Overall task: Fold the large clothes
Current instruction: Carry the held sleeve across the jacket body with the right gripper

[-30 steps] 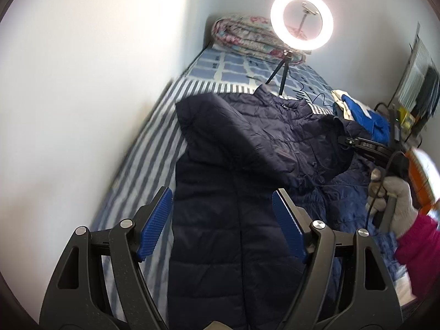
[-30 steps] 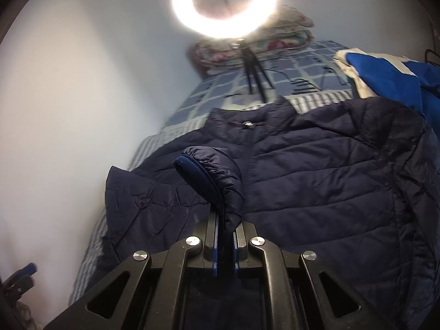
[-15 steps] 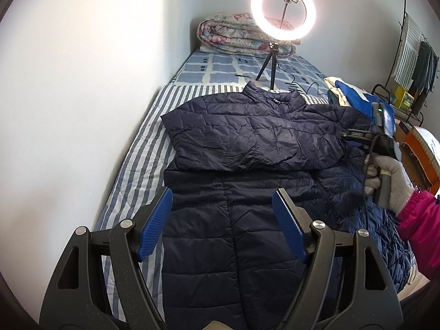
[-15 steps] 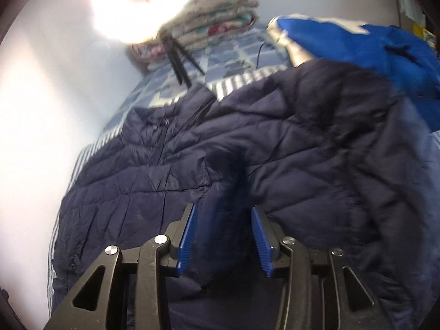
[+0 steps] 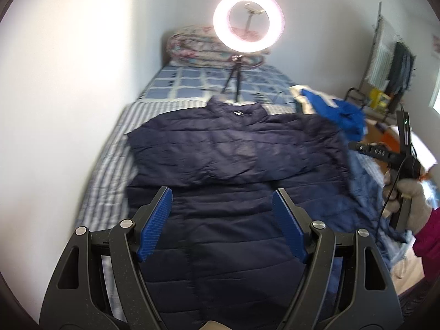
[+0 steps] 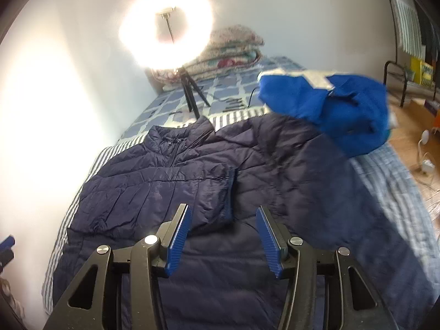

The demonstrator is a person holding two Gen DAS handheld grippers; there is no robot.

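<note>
A large navy quilted jacket (image 5: 233,165) lies flat on the striped bed, collar toward the far end. One sleeve lies folded across its chest (image 6: 192,189). My left gripper (image 5: 222,217) is open and empty, held above the jacket's lower body. My right gripper (image 6: 222,232) is open and empty, just above the cuff end of the folded sleeve. In the left wrist view the right gripper's handle (image 5: 396,162) shows at the right, in a gloved hand.
A ring light on a tripod (image 5: 247,22) stands on the bed beyond the collar. A folded floral quilt (image 6: 233,52) lies at the head. A blue garment (image 6: 338,107) lies by the jacket's right shoulder. A white wall (image 5: 68,110) runs along the left. Shelves (image 6: 412,74) stand right.
My right gripper carried the sleeve cuff across the jacket, opened and let it go; the sleeve now lies flat on the chest. Both grippers have drawn back slightly.
</note>
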